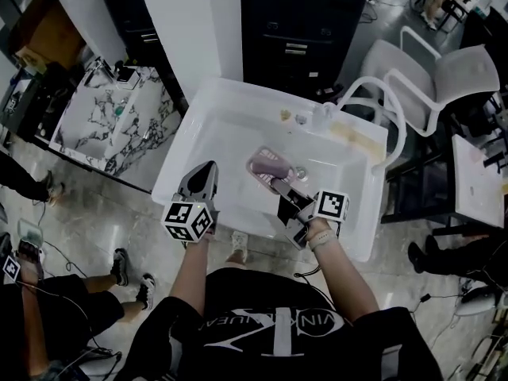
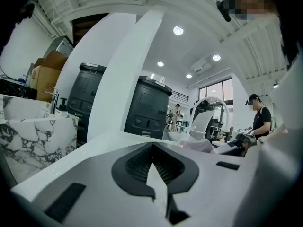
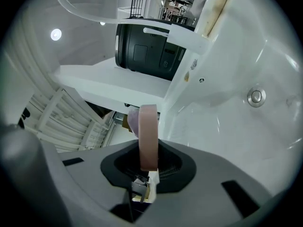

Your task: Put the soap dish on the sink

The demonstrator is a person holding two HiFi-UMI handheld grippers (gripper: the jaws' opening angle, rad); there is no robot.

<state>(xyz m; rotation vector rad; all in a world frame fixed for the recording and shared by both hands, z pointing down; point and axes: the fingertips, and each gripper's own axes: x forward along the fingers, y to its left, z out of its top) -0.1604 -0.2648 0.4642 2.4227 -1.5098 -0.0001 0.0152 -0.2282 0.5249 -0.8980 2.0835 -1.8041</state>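
In the head view, the white sink (image 1: 184,143) filled the middle, and everything else sat around it. The pink soap dish (image 1: 268,165) was over the middle of the sink's basin, short of the faucet (image 1: 321,117) on the far ledge. The right gripper (image 1: 279,184) had it by the near rim. The left gripper (image 1: 209,170) hovered over the basin's left part, apart from the dish. A marble washstand (image 1: 99,121) stood left of the sink and a white chair (image 1: 432,78) to its right.

In the left gripper view, the left gripper (image 2: 152,161) had its jaws drawn together with nothing between them, and the sink's white rim ran beneath.

In the right gripper view, the right gripper (image 3: 148,163) was closed on the soap dish (image 3: 148,134). The dish showed edge-on, a thin pink rim pinched between the pads, with the basin wall and the drain (image 3: 256,96) beyond.

The dish looked like a light, rigid plastic shell, smooth and probably slippery if wet. A rim pinch seems the right hold, though so narrow a grip could let it pivot. It should be set down flat on the ledge by the faucet.

No brand or label showed on the dish or the sink. The gripper cubes carried only black-and-white square patterns. The white lettering on the person's black shirt lay upside down and could not be read with confidence.
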